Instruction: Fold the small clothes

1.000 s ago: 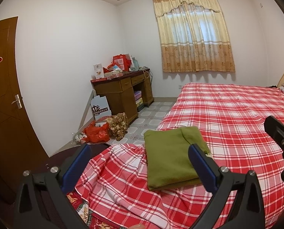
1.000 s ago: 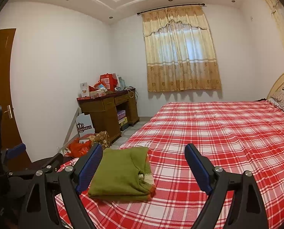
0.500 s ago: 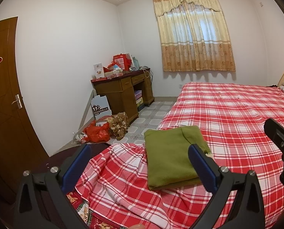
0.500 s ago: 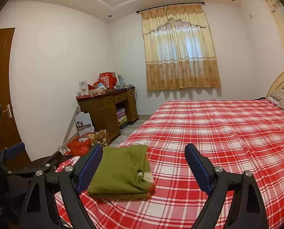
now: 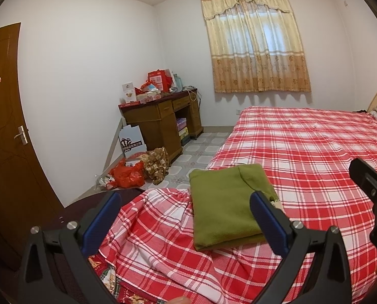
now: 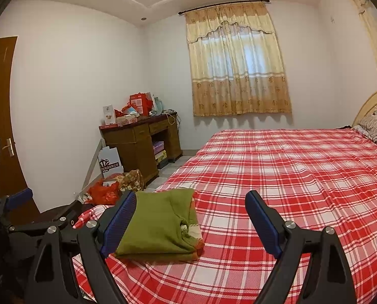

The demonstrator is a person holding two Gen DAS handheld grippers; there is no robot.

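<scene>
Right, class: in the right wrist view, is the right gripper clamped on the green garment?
No: the right gripper stands wide open above the bed, and the folded green garment lies flat on the sheet, gripped by neither finger.

I see one garment (image 5: 221, 207), olive green and fleecy, folded into a flat, neat rectangle of several layers. It lies on the red plaid sheet (image 5: 310, 152) near the bed's near left corner. At its right edge a bit of pale patterned lining peeks out.
</scene>
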